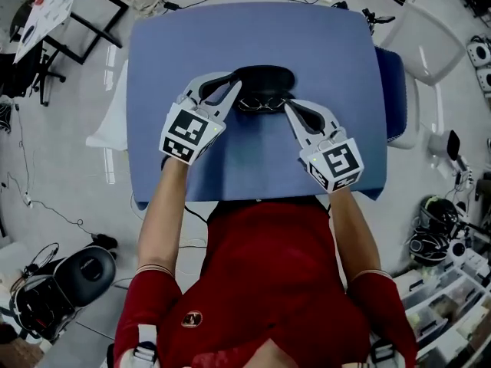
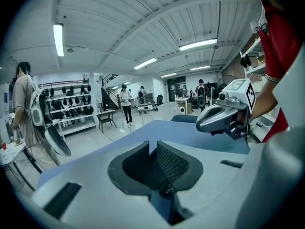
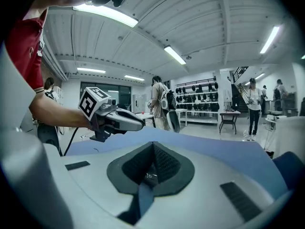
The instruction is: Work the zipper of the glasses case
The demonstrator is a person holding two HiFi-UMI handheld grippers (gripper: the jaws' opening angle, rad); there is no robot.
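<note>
A black oval glasses case [image 1: 261, 75] lies at the far middle of the blue table [image 1: 253, 159], with a shiny dark part [image 1: 261, 103] along its near edge. My left gripper [image 1: 236, 90] reaches the case's front left. In the left gripper view its pads [image 2: 174, 163] stand a thin slit apart, with a small dark piece [image 2: 167, 190] low between them. My right gripper [image 1: 289, 107] meets the case's front right. Its pads [image 3: 164, 163] are shut on a small shiny metal piece [image 3: 149, 177], seemingly the zipper pull. Each gripper sees the other across the table [image 2: 219, 118] [image 3: 116, 119].
A blue chair [image 1: 391, 90] stands against the table's right side and a white one [image 1: 430, 44] behind it. A black bag [image 1: 77, 274] and cables lie on the floor at left. Several people [image 2: 26, 109] and equipment racks [image 3: 200, 104] are farther off.
</note>
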